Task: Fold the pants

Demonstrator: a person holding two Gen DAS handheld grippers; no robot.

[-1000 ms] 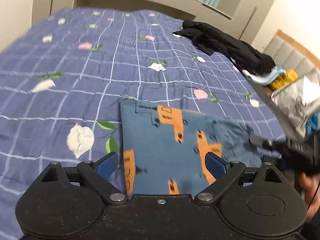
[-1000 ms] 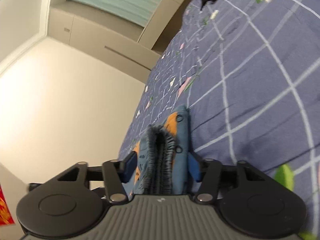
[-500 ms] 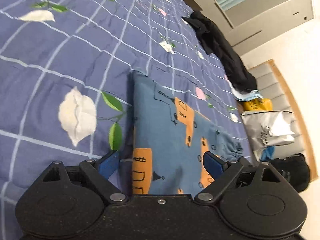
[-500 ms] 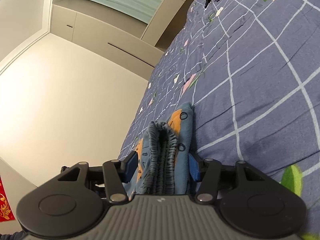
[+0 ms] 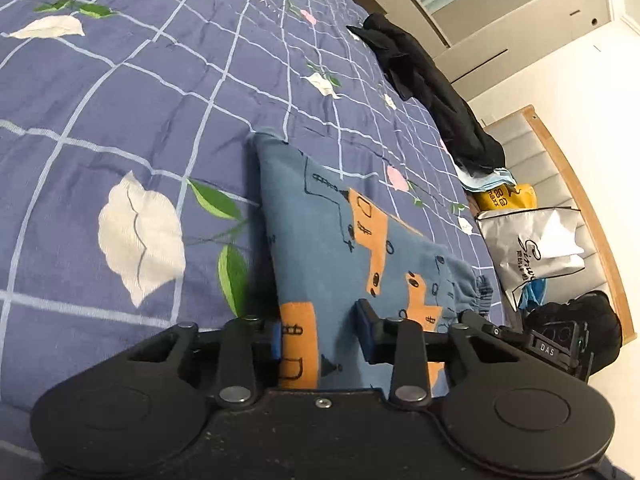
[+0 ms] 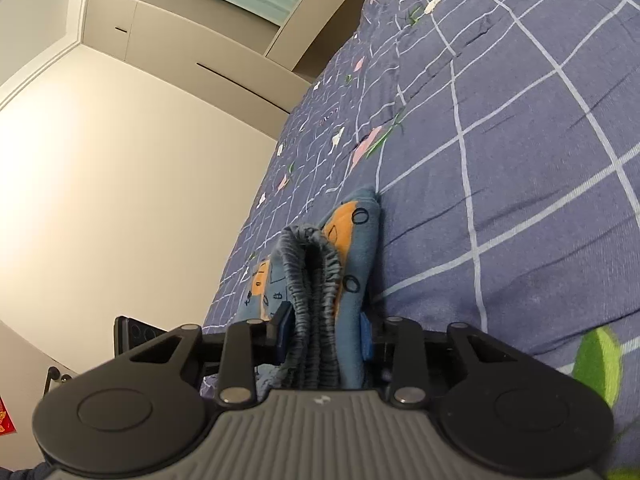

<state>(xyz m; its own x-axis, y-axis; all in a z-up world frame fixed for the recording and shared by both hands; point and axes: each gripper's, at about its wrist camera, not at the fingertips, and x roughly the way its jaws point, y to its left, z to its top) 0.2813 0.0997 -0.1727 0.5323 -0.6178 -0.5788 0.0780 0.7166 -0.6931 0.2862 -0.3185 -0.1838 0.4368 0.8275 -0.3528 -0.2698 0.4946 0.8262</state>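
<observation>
The folded blue pants (image 5: 332, 240) with orange patches lie on the purple checked bedspread (image 5: 120, 100). My left gripper (image 5: 320, 338) has closed on the near left edge of the pants, its blue pads pressing the cloth. My right gripper (image 6: 324, 330) is shut on the gathered waistband end of the pants (image 6: 316, 276), which stands up between its pads. The right gripper's body also shows in the left wrist view (image 5: 552, 348) at the pants' right end.
A heap of black clothes (image 5: 432, 92) lies at the far right of the bed. A silver bag (image 5: 528, 252), a yellow pack (image 5: 504, 198) and a black bag (image 5: 580, 320) sit beside the bed's right edge. A wardrobe and a wall stand beyond.
My left gripper's fingers have closed from wide open onto the pants' near edge, and it has moved lower and closer. The right gripper keeps its hold on the waistband.
</observation>
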